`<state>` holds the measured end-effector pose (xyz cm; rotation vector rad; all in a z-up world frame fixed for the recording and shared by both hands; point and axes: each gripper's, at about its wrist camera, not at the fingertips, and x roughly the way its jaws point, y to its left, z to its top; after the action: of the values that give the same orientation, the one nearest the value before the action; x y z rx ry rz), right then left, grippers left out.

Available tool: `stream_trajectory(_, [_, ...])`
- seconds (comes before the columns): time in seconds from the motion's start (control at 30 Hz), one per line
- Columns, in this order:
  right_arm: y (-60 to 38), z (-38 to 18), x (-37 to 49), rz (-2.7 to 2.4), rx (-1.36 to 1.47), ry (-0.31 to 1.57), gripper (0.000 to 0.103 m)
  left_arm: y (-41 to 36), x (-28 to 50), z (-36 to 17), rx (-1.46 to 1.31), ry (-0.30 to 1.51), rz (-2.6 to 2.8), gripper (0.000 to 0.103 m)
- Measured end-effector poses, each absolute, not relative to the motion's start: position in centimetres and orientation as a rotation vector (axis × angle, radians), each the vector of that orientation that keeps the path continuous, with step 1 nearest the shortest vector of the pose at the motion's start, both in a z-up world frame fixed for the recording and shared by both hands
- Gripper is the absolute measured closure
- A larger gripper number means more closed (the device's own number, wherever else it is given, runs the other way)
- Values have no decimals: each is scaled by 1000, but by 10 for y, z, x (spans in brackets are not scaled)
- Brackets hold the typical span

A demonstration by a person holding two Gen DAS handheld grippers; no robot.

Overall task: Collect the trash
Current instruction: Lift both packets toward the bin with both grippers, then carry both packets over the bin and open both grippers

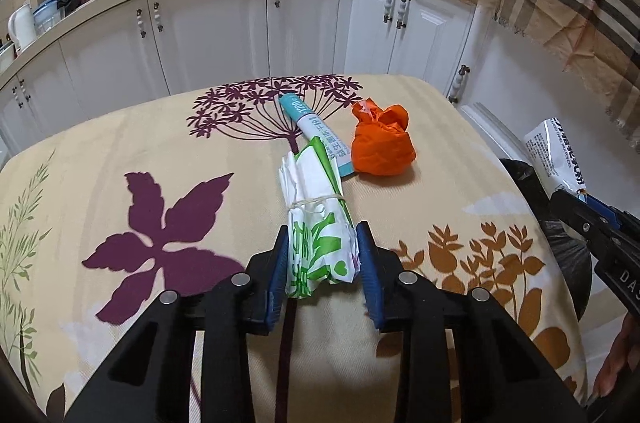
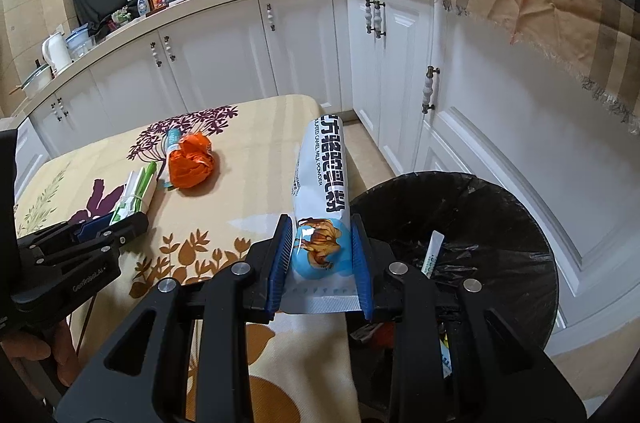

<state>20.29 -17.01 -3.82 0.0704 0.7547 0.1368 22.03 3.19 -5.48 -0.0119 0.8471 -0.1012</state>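
The worktop (image 1: 120,127), draped in its flowered cloth, fills the left wrist view, and off its right edge stands the black-lined bin (image 2: 500,207), mouth wide open with a few scraps already inside. Between worktop edge and bin there's next to no gap, so that corner is the tight spot; the white cabinets beyond sit well clear.

On to the trash. The right gripper (image 2: 322,259) is clamped on the milk powder packet (image 2: 320,183), which stands up over the worktop's edge, just left of the bin rim (not over the opening yet, by my read). The step in hand looks like carrying this packet to the bin, and the next move calls for a short swing to the right, then a release above the liner.

The left gripper (image 1: 323,263) has its pads hard against the green-and-white paper bundle (image 1: 316,207), tied with a rubber band and lying flat on the cloth; the grip looks made, a lift would follow.

2 pieces remain loose further back: the orange wad (image 1: 382,143) and the blue-and-white tube (image 1: 316,135), touching each other, the tube also running under the bundle's far end. Lift the bundle straight up or the tube may drag.
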Motion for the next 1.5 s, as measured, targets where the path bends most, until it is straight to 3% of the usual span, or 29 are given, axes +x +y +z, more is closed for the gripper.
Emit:
stream_trajectory(0.67, [-198,-19,154,53,89,699,75,-4,171,-12,8,719,-213,70])
stream_trajectory(1.5, [-270,-15,122,-117,115,658,75,-104,162,-11,94,676,-367,70])
